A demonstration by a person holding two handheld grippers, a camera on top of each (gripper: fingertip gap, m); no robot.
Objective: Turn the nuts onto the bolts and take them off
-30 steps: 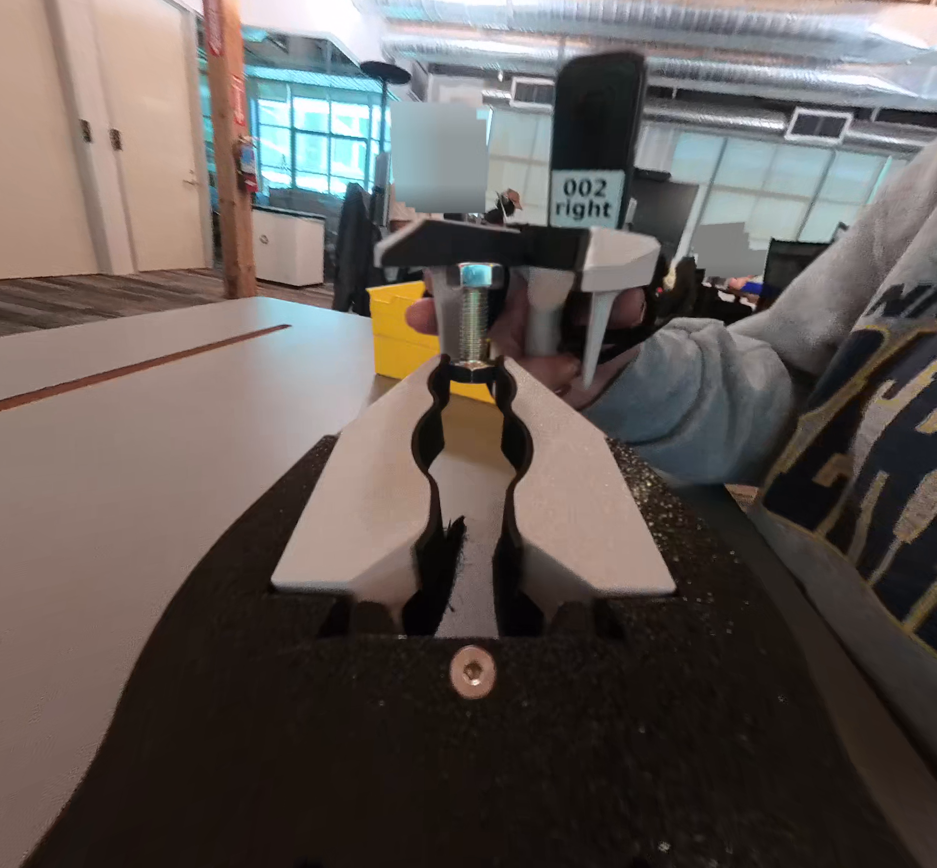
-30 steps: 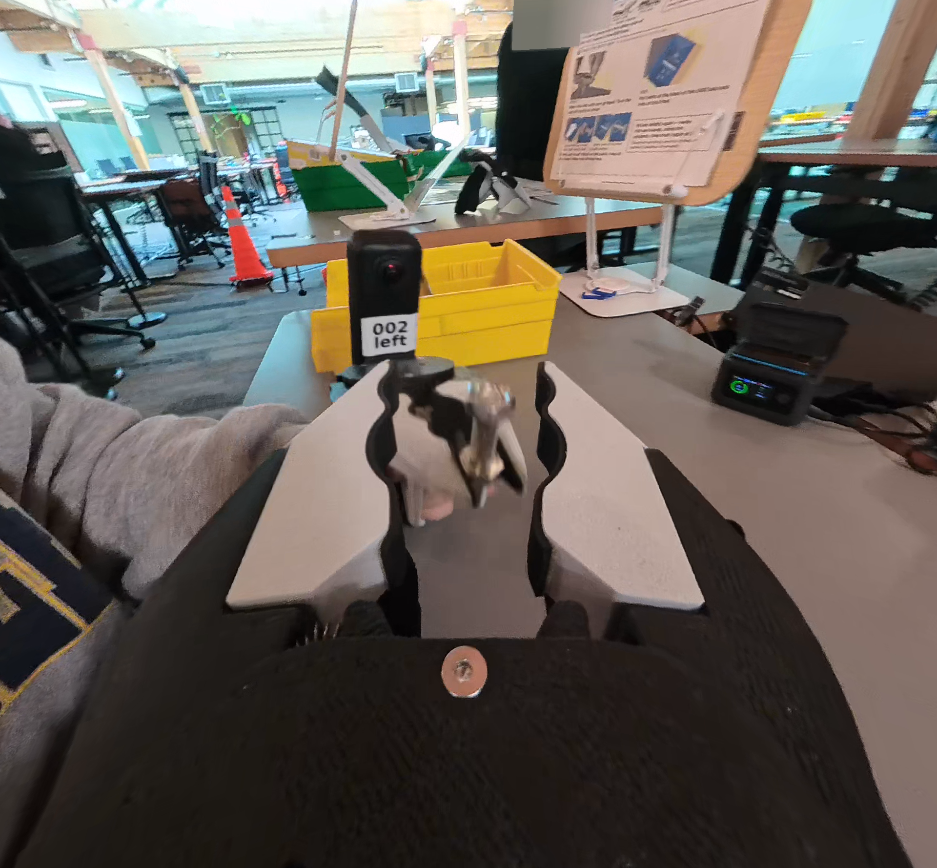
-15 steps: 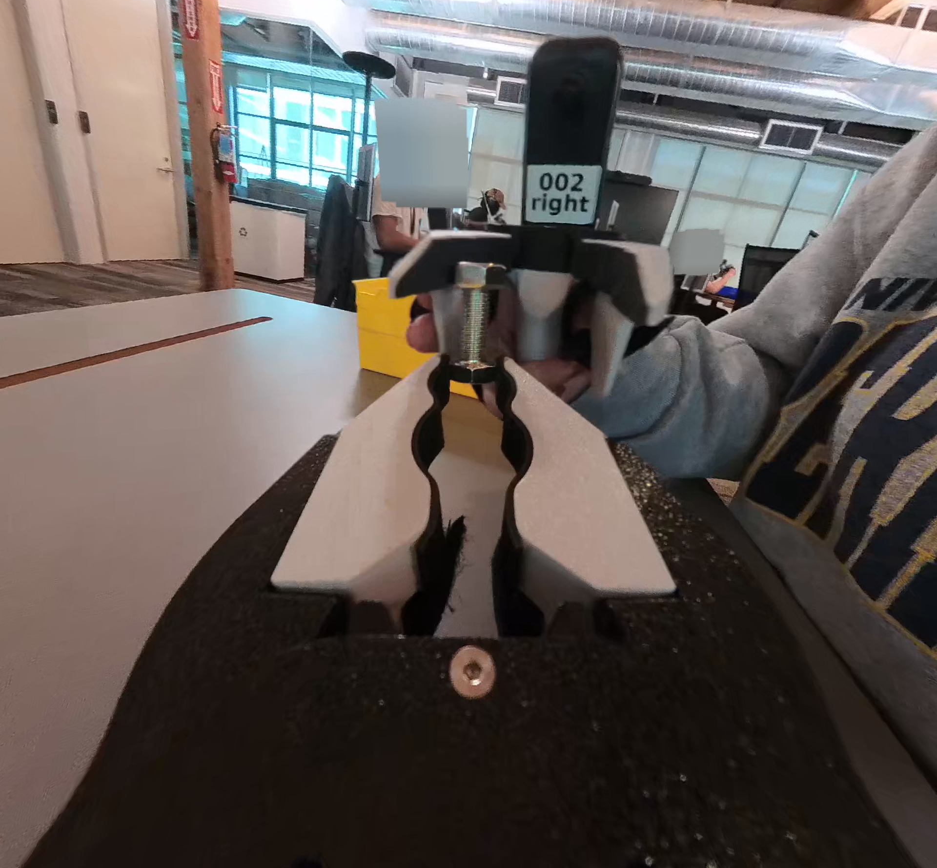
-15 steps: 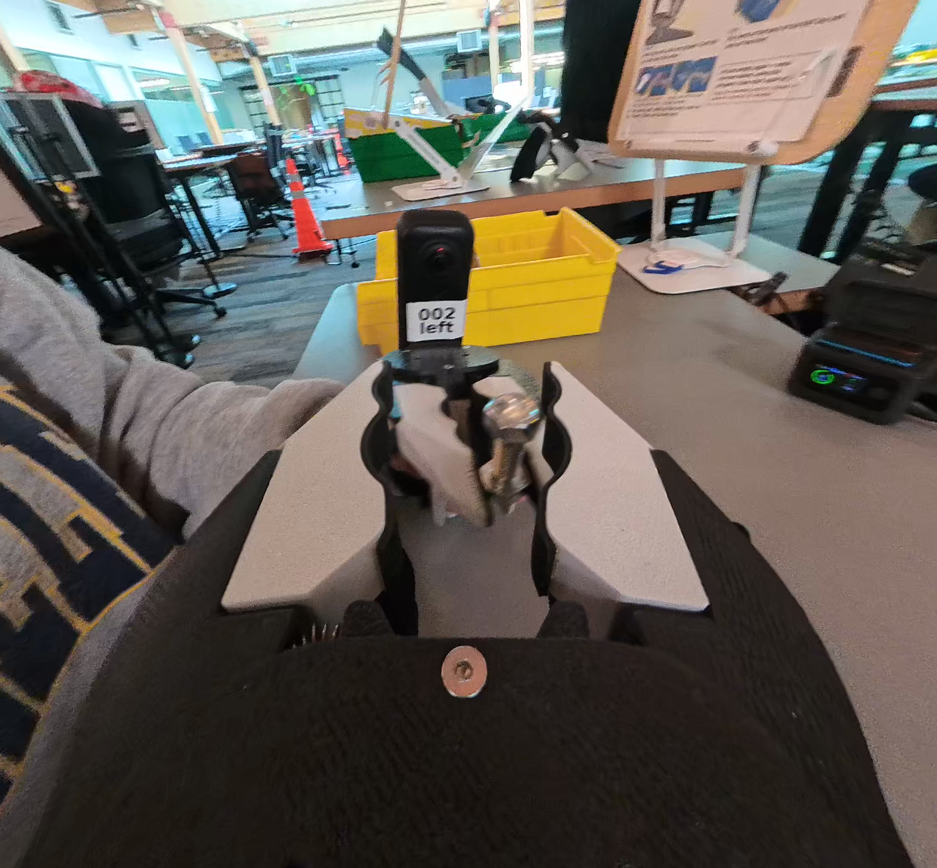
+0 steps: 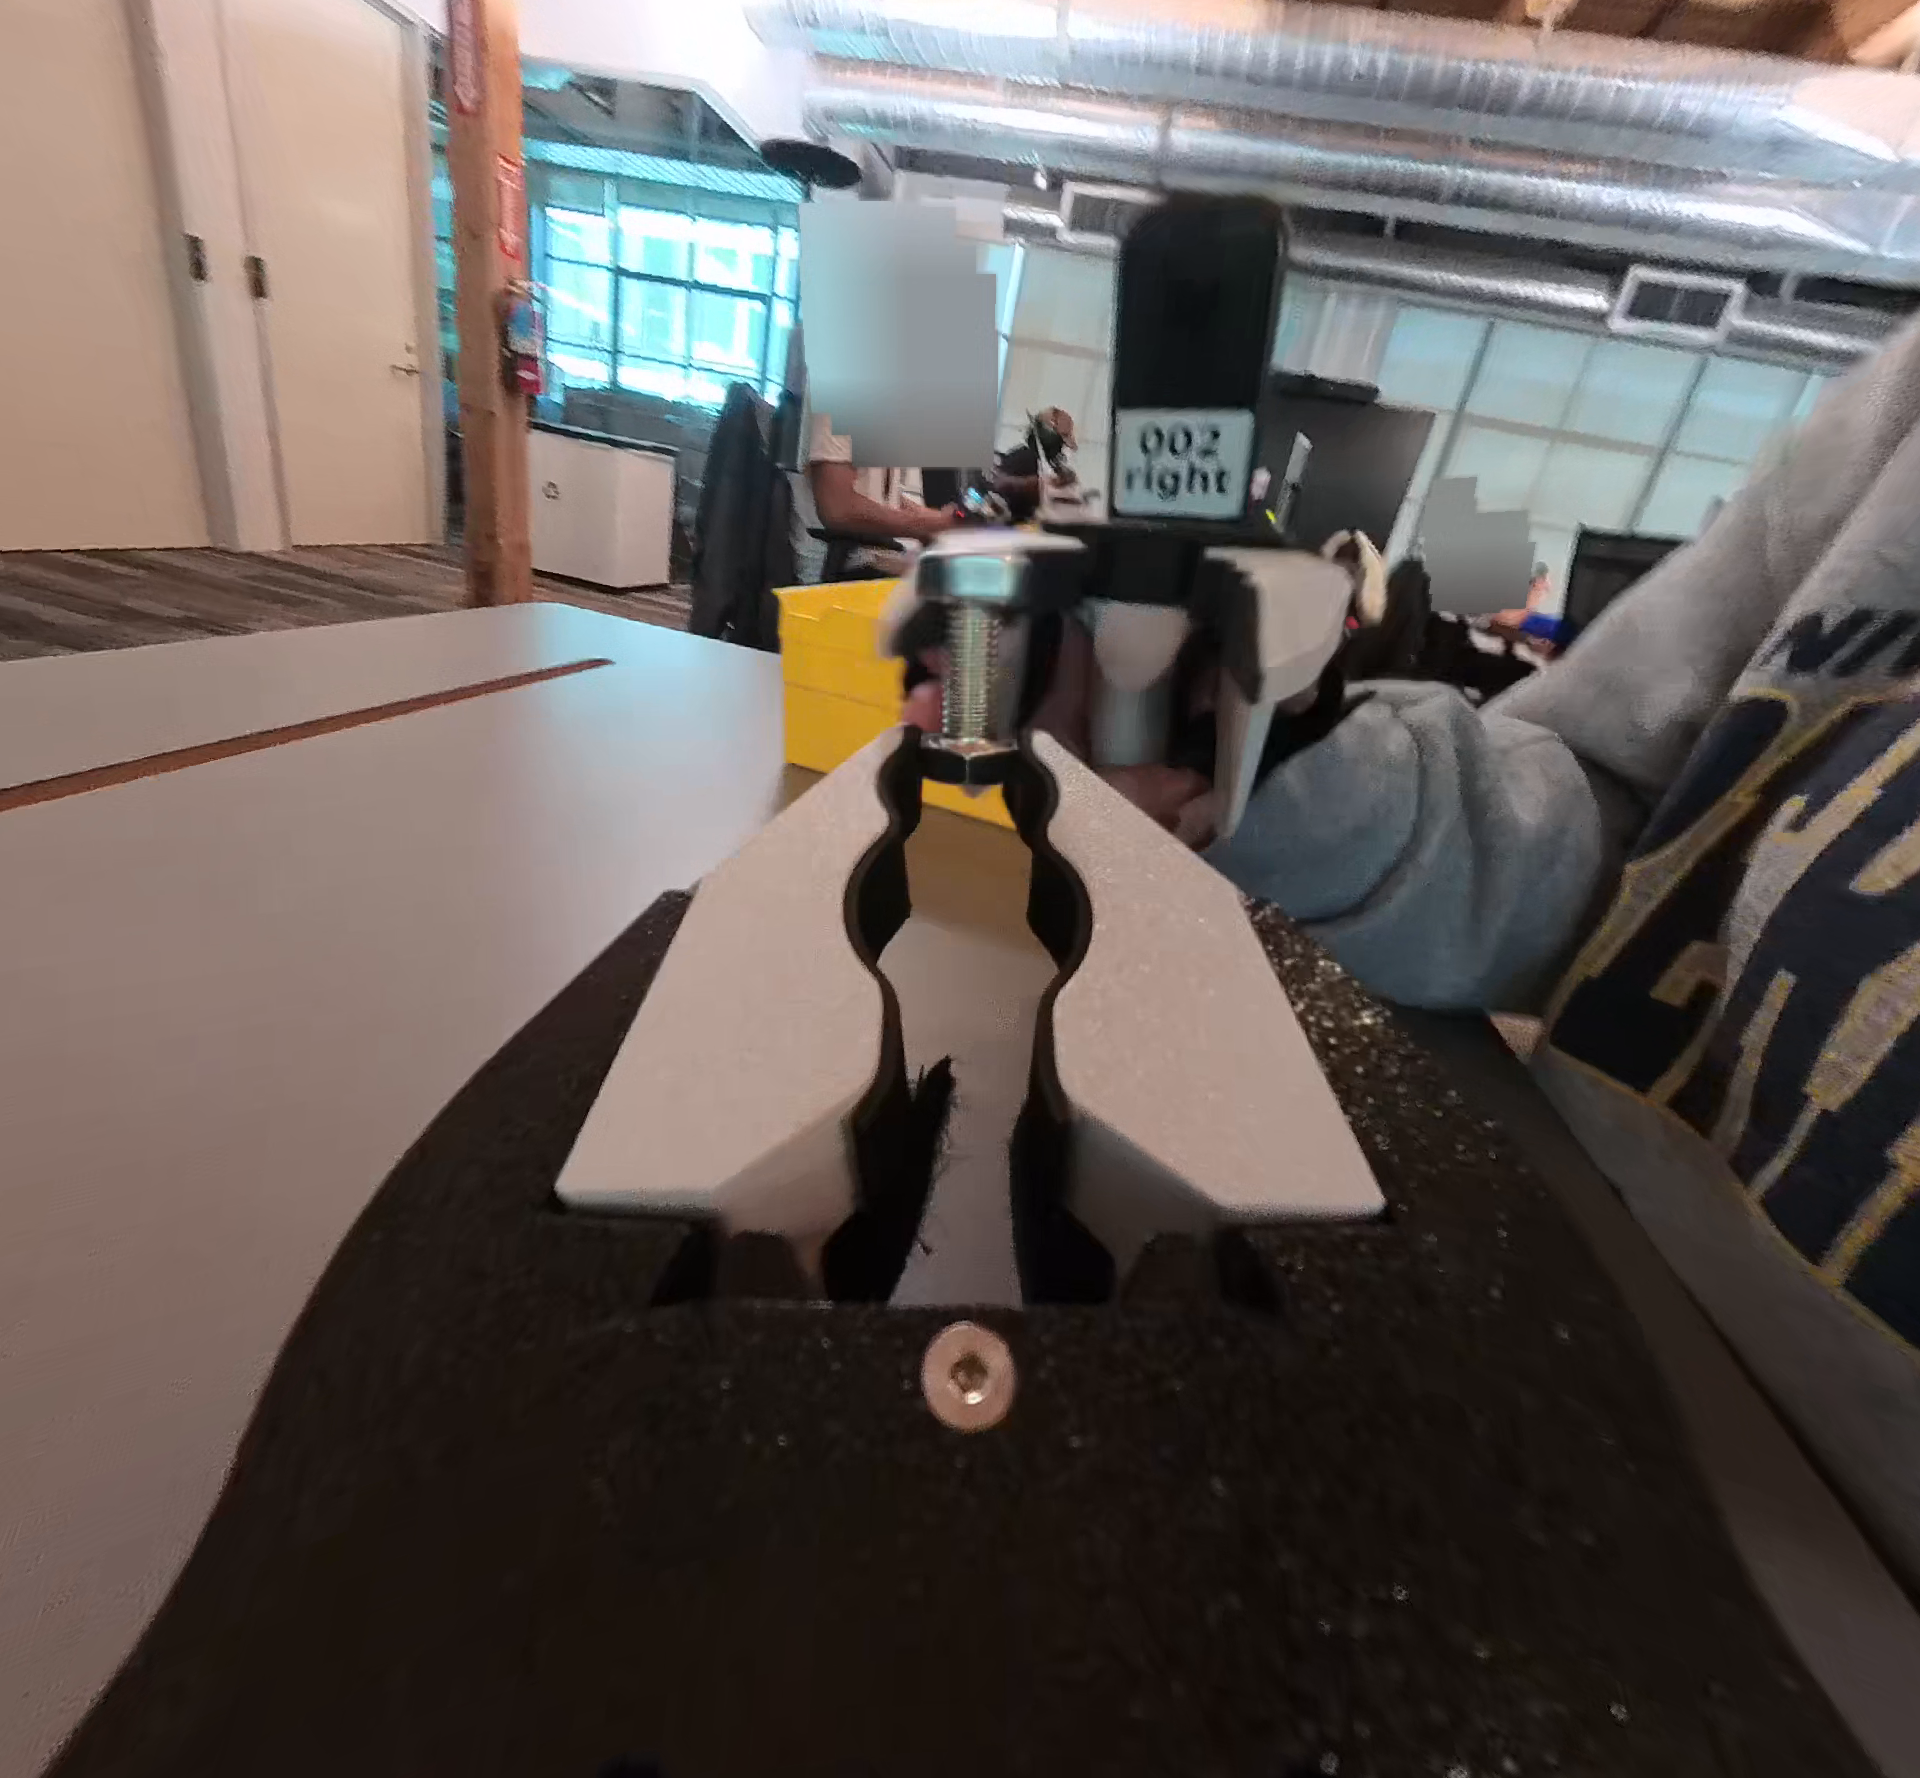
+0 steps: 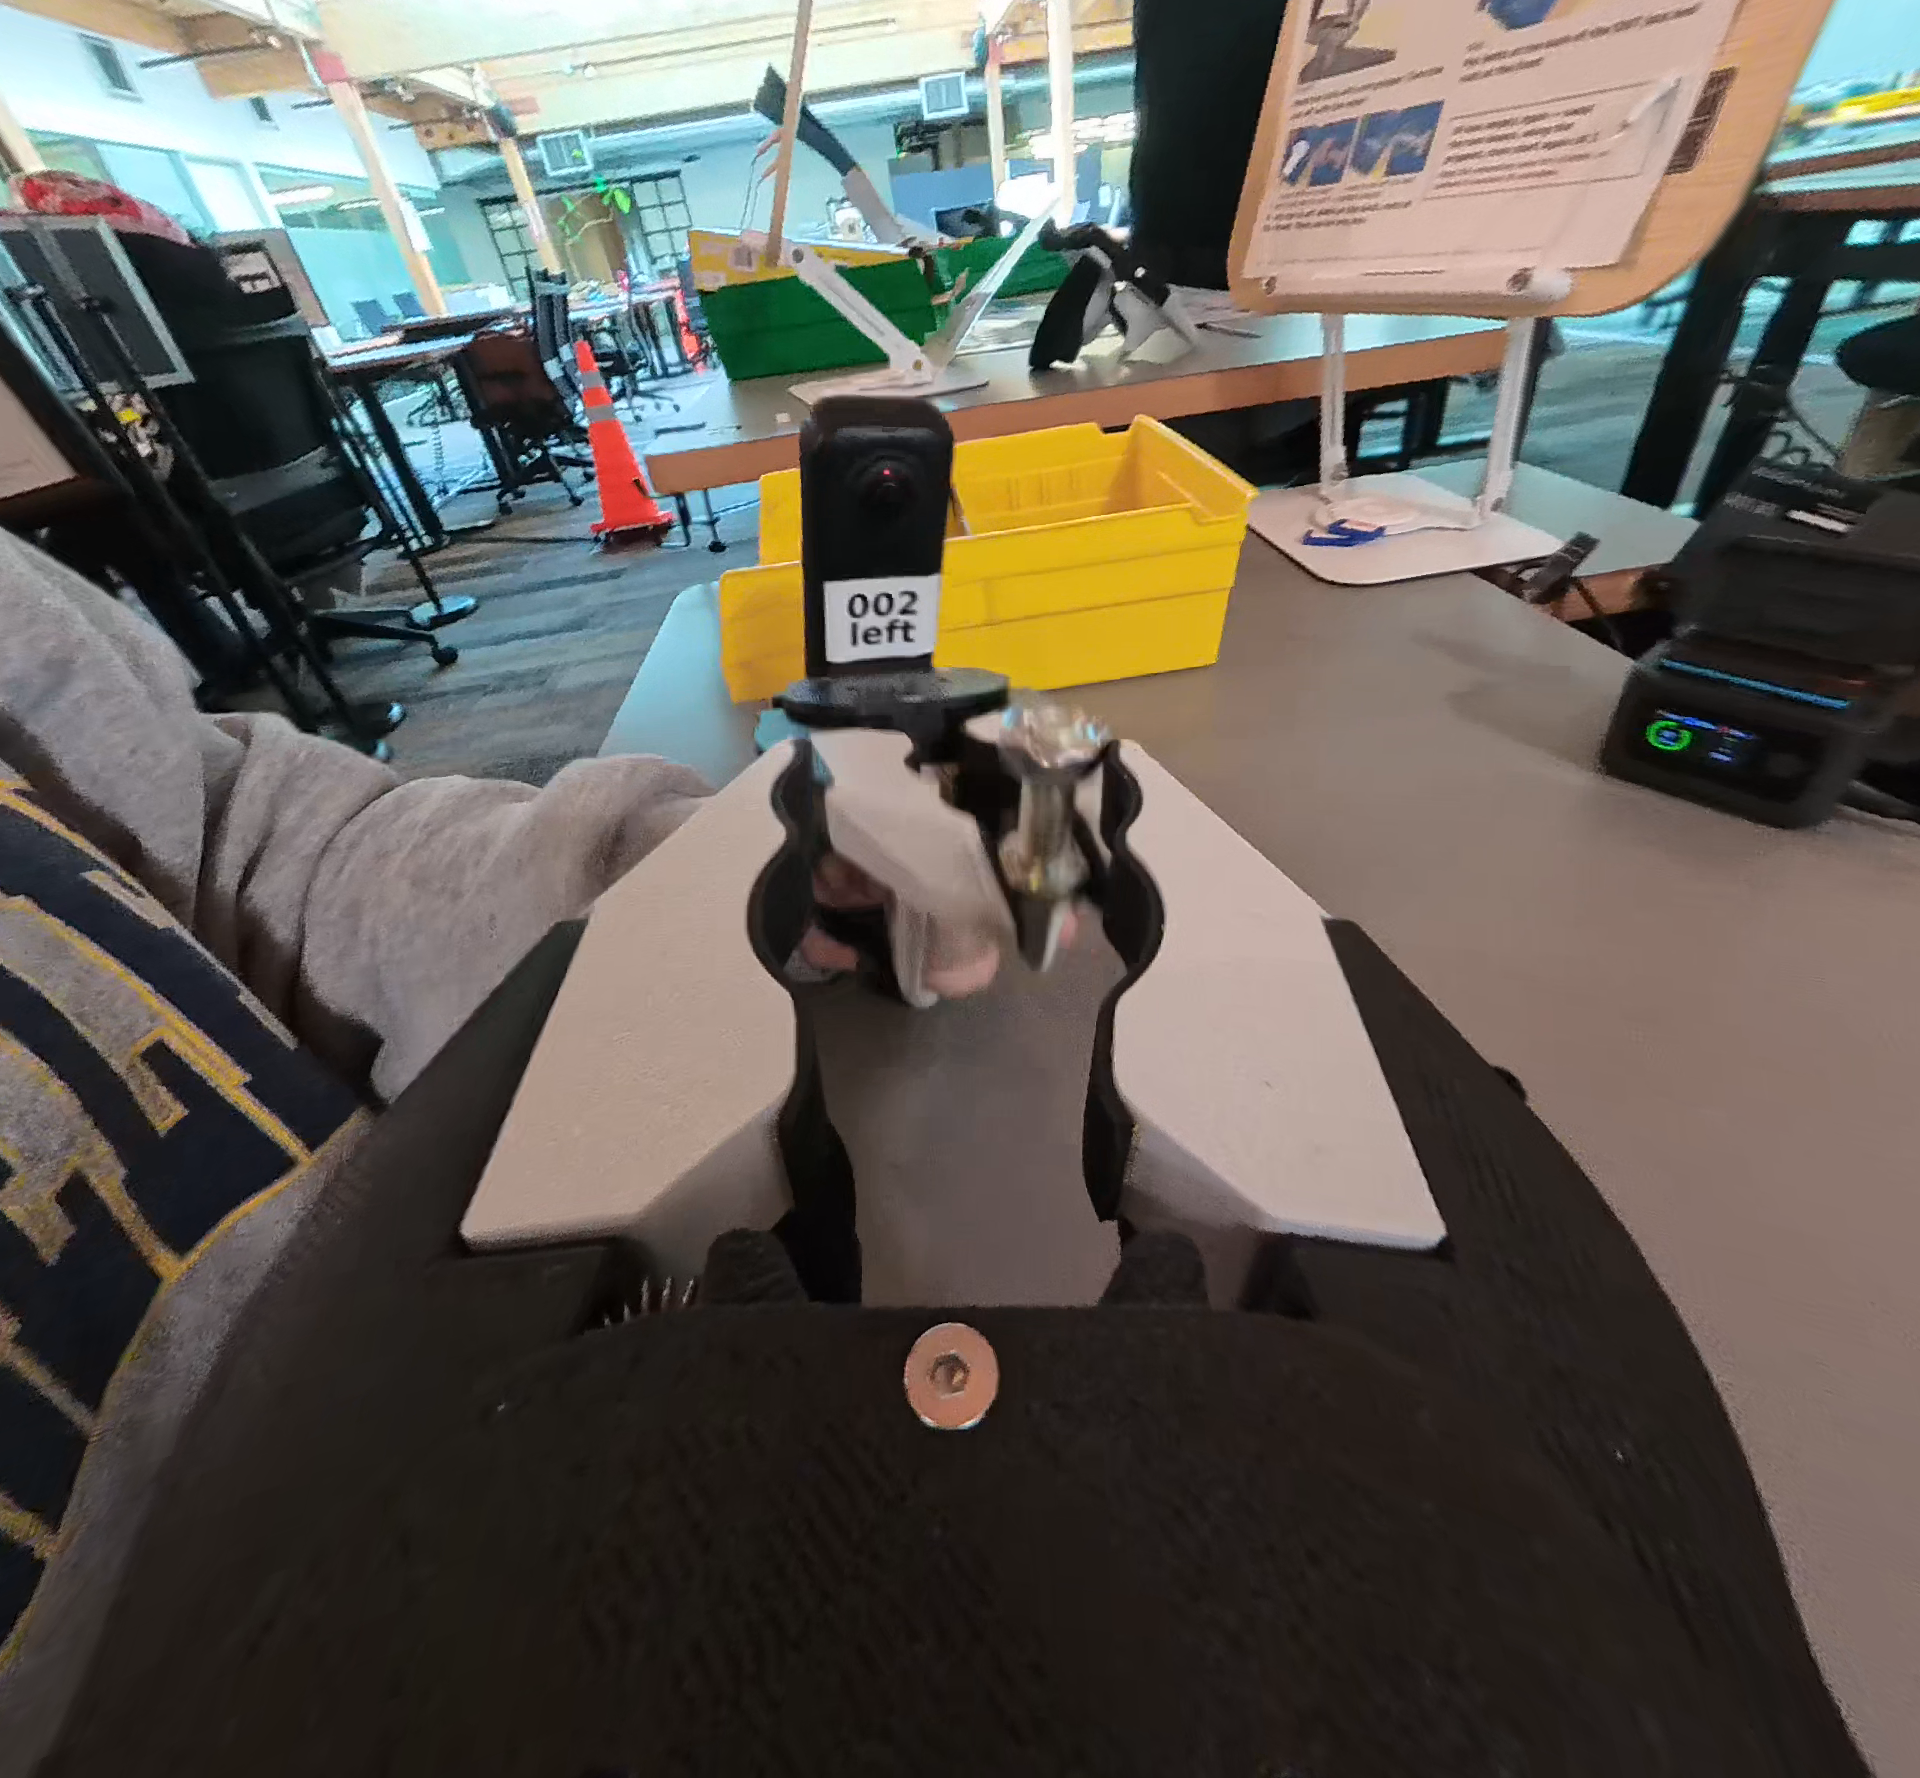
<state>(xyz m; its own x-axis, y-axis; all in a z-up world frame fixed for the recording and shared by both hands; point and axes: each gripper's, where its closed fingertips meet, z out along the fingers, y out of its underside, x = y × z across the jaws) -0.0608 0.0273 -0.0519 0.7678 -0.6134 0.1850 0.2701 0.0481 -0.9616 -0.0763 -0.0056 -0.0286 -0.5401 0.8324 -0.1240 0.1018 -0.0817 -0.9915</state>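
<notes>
Upright in mid-air above the bench, the bright steel hex-head bolt stands with its head at the top and its threaded shank pointing down into a small steel hex nut. That nut is pinched between the tips of the left tool, whose grey fingers stand narrow, closed on its flats; this probably keeps it from spinning while the bolt is turned. Across from it, the right tool faces the left one, its jaws set wide. The bolt sits just inside its right finger, but whether that finger touches the head I cannot tell, since the pictures are blurred there. My guess is that it is between grips, re-setting for another twist. Behind both tools, a yellow plastic bin rests near the far edge of the grey bench, and a small black device with a lit screen sits toward the right edge.
</notes>
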